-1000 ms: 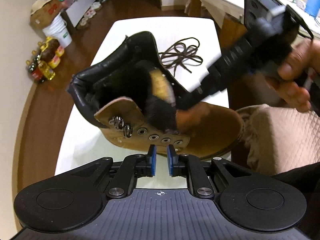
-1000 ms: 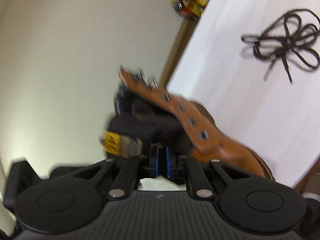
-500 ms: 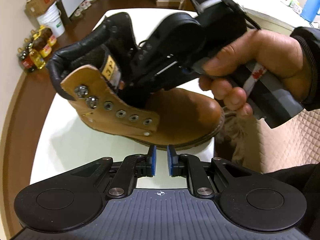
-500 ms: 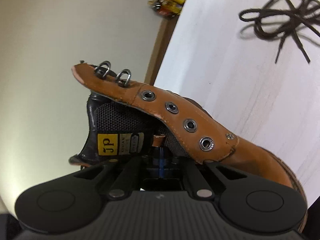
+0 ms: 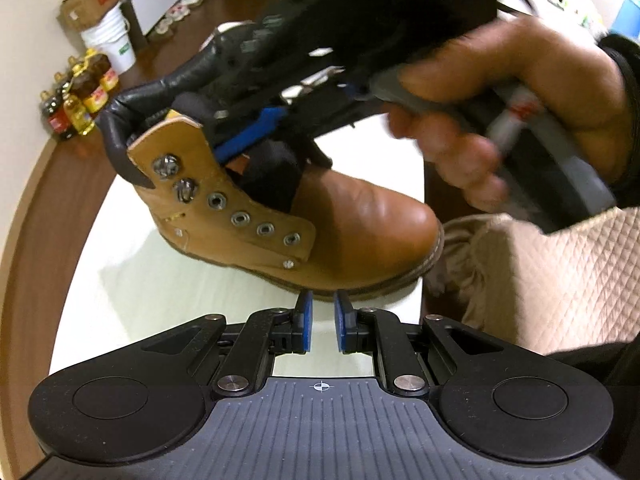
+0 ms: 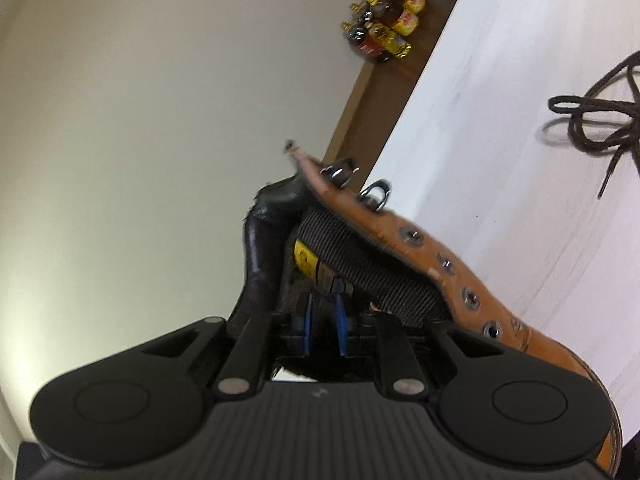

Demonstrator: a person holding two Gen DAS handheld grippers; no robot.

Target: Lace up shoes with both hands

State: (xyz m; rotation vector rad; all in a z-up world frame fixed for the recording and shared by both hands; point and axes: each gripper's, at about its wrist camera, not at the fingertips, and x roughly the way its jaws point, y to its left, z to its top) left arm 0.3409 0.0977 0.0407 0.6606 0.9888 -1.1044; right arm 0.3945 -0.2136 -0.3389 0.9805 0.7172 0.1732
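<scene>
two grippers are in play around one tan boot (image 5: 304,220), which sits on the white table (image 5: 120,280) with its toe toward the near edge. the left gripper (image 5: 321,322) hangs just short of the boot's sole, its blue pads parted by a narrow gap with nothing between them, touching nothing. the right gripper (image 6: 323,320), held in the person's right hand (image 5: 520,120), reaches into the boot's mouth from above; its jaws are opening, standing partly apart at the boot's tongue (image 6: 360,276), beside the yellow label. whether the pads still touch the tongue is hard to tell, since their tips lie in shadow inside the boot.

in the left wrist view the right gripper is smeared by motion, and it covers the far side of the boot collar. the eyelet flap (image 5: 240,208) shows four round eyelets and two hooks, all without a lace. the dark shoelace (image 6: 592,128) lies in a loose tangle on the table, well apart from the boot and cut off at the right wrist view's edge. bottles (image 6: 384,28) stand on the floor by the wall.
</scene>
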